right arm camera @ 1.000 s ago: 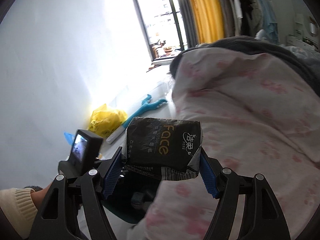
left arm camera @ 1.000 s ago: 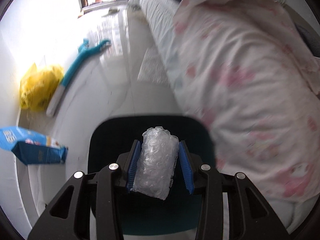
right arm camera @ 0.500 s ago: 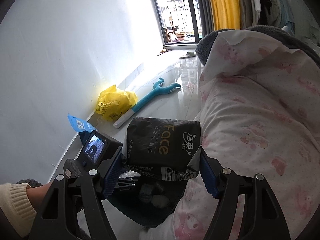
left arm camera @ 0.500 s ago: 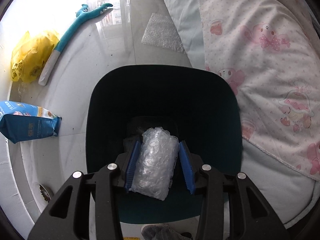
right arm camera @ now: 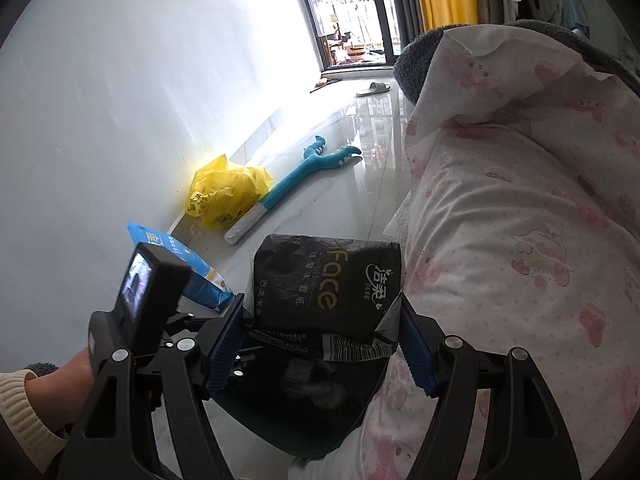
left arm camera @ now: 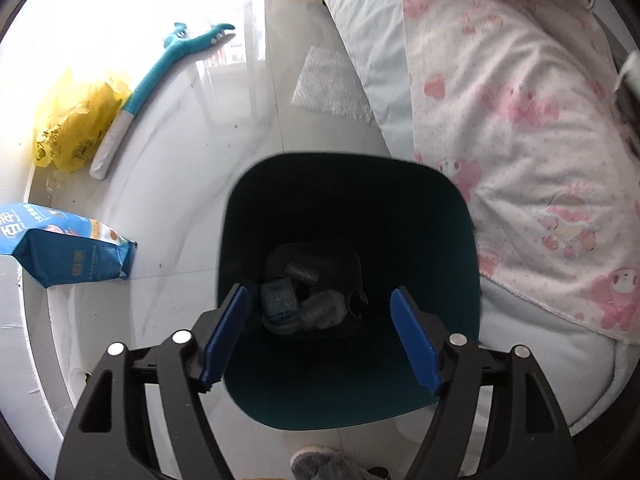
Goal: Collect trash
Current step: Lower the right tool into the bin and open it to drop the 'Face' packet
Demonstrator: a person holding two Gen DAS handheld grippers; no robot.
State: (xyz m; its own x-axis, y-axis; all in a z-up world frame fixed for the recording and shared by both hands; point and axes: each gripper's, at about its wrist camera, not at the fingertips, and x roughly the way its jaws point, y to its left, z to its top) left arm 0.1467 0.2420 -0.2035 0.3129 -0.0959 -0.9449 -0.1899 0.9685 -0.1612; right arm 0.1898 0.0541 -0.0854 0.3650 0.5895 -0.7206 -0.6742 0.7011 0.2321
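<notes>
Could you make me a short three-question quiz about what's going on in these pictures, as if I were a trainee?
1. True or false: the left gripper holds a piece of trash.
2. What is the right gripper clamped on?
A. a yellow bag
B. a black tissue pack
C. a slipper
3. What lies directly below the left gripper?

Key
1. False. Its jaws have just been opening, and nothing is between them now.
2. B. The black tissue pack sits pressed between the blue pads.
3. The dark teal bin, open-topped, with trash at its bottom.
</notes>
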